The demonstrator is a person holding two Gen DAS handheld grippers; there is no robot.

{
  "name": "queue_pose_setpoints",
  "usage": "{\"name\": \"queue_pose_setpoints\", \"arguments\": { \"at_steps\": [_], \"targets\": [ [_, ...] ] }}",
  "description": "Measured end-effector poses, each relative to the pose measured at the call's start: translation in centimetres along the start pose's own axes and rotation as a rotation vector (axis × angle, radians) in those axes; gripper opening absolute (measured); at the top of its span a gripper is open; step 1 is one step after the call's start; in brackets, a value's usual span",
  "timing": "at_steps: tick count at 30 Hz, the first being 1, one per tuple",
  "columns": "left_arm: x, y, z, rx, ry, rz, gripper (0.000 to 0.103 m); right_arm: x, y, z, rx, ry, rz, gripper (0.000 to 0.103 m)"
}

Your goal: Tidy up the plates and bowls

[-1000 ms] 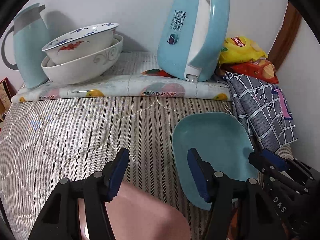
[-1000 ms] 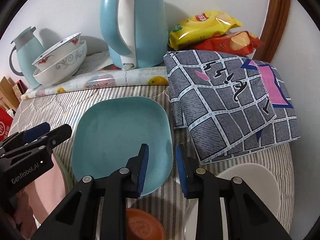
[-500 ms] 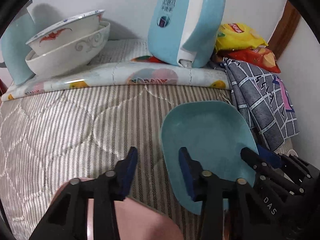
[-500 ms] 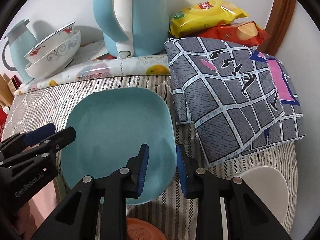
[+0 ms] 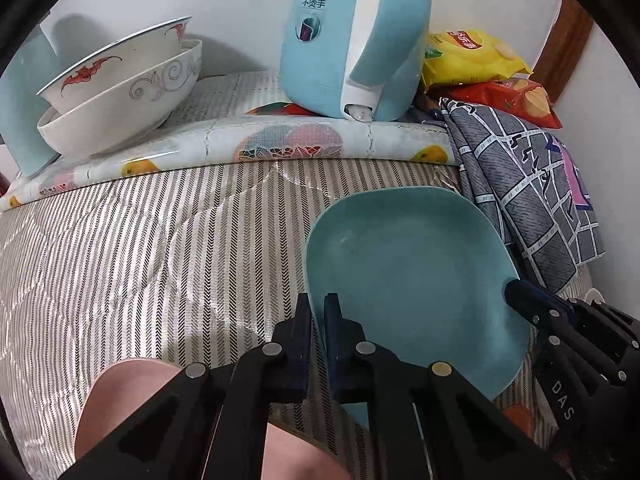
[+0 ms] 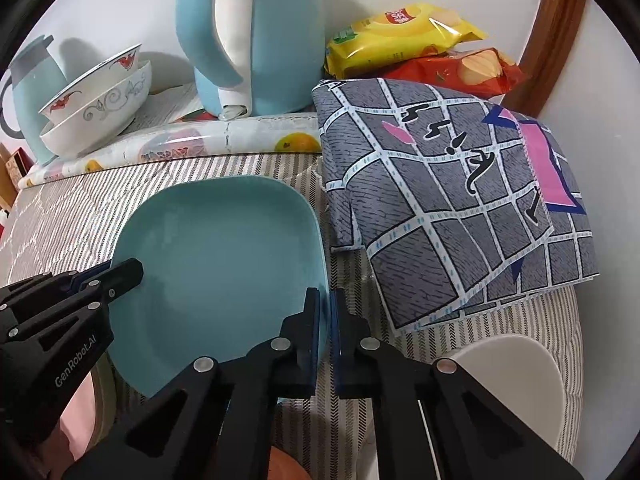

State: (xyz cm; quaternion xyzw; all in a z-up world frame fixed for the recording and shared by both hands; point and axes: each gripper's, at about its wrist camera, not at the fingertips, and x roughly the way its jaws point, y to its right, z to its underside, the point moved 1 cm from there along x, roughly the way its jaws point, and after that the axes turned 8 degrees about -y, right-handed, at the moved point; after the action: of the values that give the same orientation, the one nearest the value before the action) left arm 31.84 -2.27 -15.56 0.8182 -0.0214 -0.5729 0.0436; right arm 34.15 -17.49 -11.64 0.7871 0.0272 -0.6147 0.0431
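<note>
**Two-handed grip on the plate, ready for lifting**

As seen from the left wrist, the left gripper (image 5: 316,312), its jaws just closed, is clamped on the near-left rim of the teal rounded-square plastic plate (image 5: 408,272) on the striped quilted cover (image 5: 140,248). From the right wrist, the right gripper (image 6: 326,308), likewise just closed, pinches the plate's right rim. Both sides should be raised together and level.

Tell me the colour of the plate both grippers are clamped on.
The plate is plain light teal, no pattern; it shows best in the right wrist view.
</note>
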Motion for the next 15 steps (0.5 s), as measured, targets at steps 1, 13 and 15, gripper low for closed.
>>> {"name": "queue_pose_setpoints", "arguments": {
  "at_steps": [1, 13, 15],
  "targets": [
    [-0.2, -0.1, 0.0, -0.002, 0.004, 0.001, 0.007, -0.1, 0.1, 0.1, 0.004, 0.002, -0.006, 0.004],
    [-3.2, -0.6, -0.3, -0.013, 0.061, 0.007, 0.007, -2.5, 0.0, 0.1, 0.02, 0.057, -0.037, 0.004],
    [-4.0, -0.5, -0.2, -0.017, 0.07, 0.007, 0.007, -3.0, -0.1, 0.0, 0.02, 0.066, -0.038, 0.004]
  ]
}}
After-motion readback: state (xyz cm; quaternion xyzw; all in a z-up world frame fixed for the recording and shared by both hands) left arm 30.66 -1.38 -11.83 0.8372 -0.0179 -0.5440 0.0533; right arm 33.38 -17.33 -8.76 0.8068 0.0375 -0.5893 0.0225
